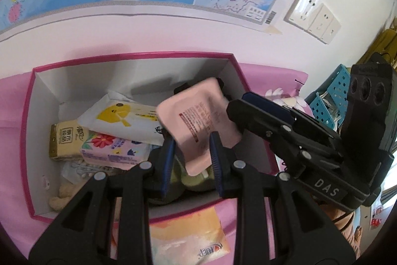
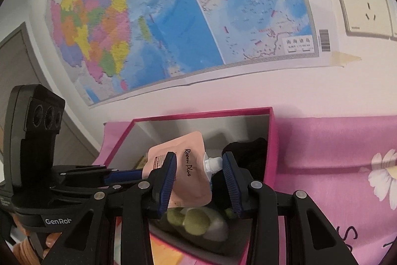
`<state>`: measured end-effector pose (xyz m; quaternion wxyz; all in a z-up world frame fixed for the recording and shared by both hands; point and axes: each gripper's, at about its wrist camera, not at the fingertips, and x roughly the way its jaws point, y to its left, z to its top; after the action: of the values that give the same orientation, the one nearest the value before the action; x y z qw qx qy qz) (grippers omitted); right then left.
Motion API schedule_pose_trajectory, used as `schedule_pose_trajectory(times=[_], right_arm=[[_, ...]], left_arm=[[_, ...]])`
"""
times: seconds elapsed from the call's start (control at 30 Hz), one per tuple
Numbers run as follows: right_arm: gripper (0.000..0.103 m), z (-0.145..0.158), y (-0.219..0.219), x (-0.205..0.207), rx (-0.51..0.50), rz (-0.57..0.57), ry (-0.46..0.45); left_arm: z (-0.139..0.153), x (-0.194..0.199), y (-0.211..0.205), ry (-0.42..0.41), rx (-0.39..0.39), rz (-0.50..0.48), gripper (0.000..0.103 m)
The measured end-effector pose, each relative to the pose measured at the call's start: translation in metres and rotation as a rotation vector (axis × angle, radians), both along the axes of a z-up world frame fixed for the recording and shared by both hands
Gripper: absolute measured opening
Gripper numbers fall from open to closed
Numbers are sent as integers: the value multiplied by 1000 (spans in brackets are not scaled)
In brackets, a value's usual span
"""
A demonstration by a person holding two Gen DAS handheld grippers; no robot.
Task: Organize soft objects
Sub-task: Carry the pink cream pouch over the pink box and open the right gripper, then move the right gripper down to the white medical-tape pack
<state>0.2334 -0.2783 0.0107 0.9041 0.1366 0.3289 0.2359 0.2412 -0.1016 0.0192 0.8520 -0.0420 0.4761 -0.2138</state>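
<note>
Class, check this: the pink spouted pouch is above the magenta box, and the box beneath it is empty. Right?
No, the magenta box is not empty. The left wrist view shows a fish-print wipes pack and a flowered tissue pack inside it, with the pink pouch above it.

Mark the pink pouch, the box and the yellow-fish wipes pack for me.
pink pouch (image 2: pixel 191 173), right wrist view, on its printed front face.
box (image 1: pixel 129 56), left wrist view, on its magenta back rim.
wipes pack (image 1: pixel 116 116), left wrist view, on the yellow fish print.
</note>
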Motion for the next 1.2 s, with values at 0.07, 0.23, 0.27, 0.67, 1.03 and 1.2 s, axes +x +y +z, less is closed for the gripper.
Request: schedule_pose_trajectory(times=[0.07, 0.23, 0.27, 0.67, 1.03, 1.2], right_arm=[[36, -2, 0, 2, 9, 1, 5], [36, -4, 0, 2, -5, 1, 11], [36, -4, 1, 1, -7, 3, 10], [36, 3, -3, -51, 23, 65, -24], [51, 2, 5, -152, 43, 244, -20], [52, -32, 34, -185, 23, 368, 100]], left_arm=[[-2, 3, -1, 8, 4, 6, 29], [-4, -1, -1, -6, 23, 10, 29], [-3, -4, 0, -12, 28, 11, 29], [23, -97, 6, -273, 145, -39, 53], [1, -184, 57, -285, 200, -38, 66], [-31, -206, 94, -164, 197, 3, 66]])
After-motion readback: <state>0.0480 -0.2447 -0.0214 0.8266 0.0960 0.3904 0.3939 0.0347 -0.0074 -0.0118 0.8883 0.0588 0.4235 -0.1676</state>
